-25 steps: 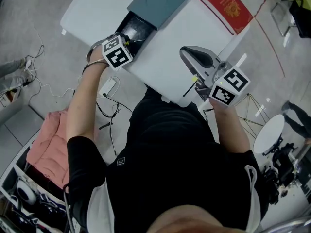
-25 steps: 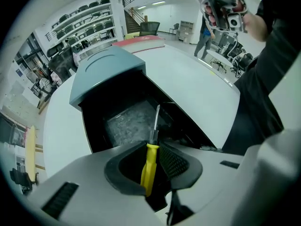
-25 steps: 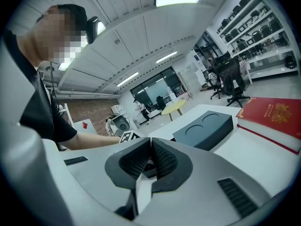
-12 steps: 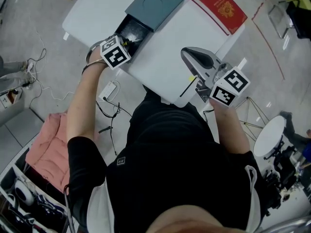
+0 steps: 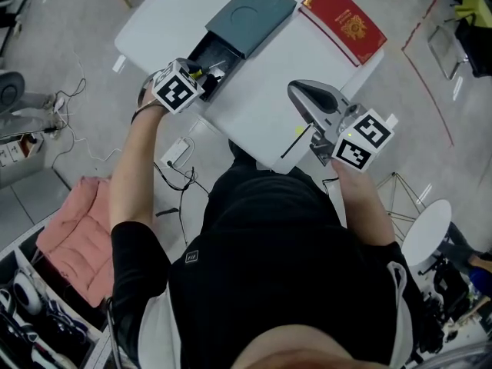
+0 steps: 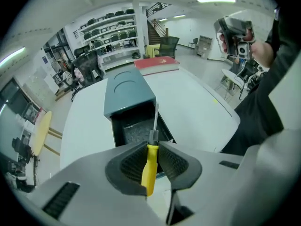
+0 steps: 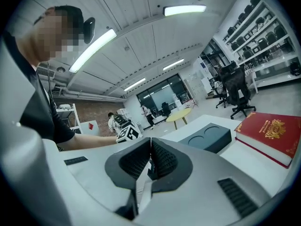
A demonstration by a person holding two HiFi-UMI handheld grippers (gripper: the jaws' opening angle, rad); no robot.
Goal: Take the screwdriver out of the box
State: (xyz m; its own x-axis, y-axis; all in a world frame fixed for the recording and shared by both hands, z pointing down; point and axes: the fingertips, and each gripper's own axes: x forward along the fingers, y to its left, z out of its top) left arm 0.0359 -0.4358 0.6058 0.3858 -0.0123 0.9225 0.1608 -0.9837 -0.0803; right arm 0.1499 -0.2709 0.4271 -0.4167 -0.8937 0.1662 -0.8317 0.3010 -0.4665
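Yellow screwdriver (image 6: 149,169) pinched in left tongs (image 6: 153,149), which just closed, over the box (image 6: 129,94); right tongs (image 7: 150,149) clenched

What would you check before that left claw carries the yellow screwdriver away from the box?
1. Grip: left claw jaws have just been closing, and the pads now press the screwdriver handle: ok.
2. Shaft tip above the box rim: cannot tell.
3. Right claw shut, empty, away from the box: ok.
4. Bare table beside the box for setting down: ok.
5. Red book off at the far corner: ok.
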